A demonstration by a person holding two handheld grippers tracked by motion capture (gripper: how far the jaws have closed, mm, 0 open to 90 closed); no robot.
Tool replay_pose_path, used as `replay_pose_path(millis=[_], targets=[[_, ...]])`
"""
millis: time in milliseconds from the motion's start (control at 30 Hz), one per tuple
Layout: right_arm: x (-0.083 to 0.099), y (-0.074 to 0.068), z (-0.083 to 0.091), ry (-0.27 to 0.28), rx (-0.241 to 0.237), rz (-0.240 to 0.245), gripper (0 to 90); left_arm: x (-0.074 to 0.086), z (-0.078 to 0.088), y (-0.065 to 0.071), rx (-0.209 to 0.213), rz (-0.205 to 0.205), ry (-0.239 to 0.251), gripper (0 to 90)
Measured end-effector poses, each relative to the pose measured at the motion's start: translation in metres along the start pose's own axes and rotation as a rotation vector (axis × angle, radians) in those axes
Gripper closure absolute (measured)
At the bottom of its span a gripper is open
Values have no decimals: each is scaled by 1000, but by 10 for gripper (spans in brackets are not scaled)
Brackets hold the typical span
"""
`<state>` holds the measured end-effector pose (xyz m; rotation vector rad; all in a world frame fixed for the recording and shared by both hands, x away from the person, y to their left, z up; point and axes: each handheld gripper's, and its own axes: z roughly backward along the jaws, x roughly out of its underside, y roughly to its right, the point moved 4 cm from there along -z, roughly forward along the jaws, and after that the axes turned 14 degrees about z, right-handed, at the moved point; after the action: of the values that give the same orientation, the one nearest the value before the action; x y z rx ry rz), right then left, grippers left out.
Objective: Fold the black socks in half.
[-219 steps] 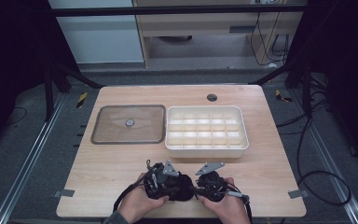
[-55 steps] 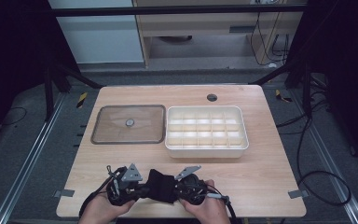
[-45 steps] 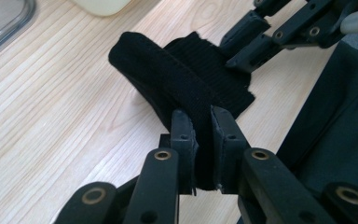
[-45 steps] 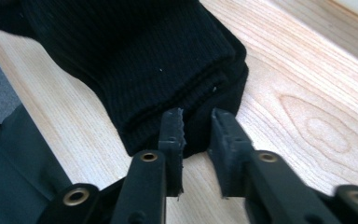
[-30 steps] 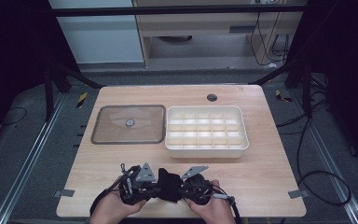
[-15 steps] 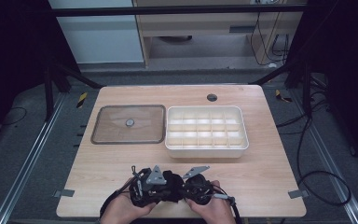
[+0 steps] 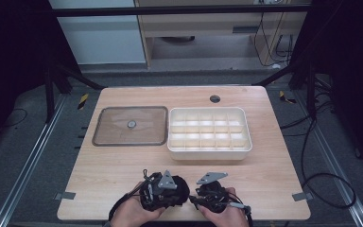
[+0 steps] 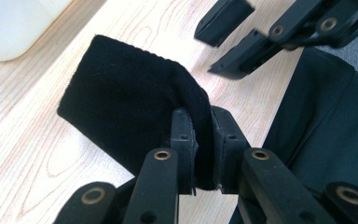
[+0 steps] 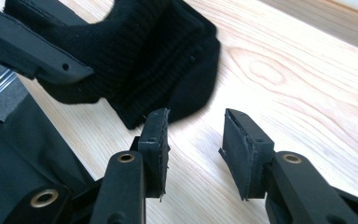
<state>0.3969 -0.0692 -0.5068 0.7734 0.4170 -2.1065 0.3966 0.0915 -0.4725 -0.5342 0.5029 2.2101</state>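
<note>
From above, my own hands and my left gripper (image 7: 163, 191) cover most of the black knit cloth (image 7: 179, 185), so its shape cannot be told there. In my left gripper view the cloth (image 8: 130, 121) vanishes between the pads, its pinched edge hidden, and the white tray (image 8: 14, 23) is cut off at the top left corner. My right gripper view cuts the cloth (image 9: 163, 60) at the top edge. Whatever sits in the middle of the clear lid (image 7: 130, 125) is too small to name.

Light wooden table (image 7: 123, 165) — framed lid (image 7: 130, 125), white compartment tray (image 7: 209, 133), black knit cloth (image 8: 126, 121).
</note>
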Motion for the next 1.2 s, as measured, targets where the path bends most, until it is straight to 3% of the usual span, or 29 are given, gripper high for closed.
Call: replay_pose_path(millis=[333, 700, 1200], targets=[[4, 10, 6, 9, 30, -23, 606, -3, -13, -2, 26, 18, -23, 802], [9, 15, 4, 6, 42, -45, 606, -9, -25, -7, 101, 65, -37, 802], [11, 23, 13, 27, 62, -65, 603, -14, -33, -6, 103, 66, -51, 804]])
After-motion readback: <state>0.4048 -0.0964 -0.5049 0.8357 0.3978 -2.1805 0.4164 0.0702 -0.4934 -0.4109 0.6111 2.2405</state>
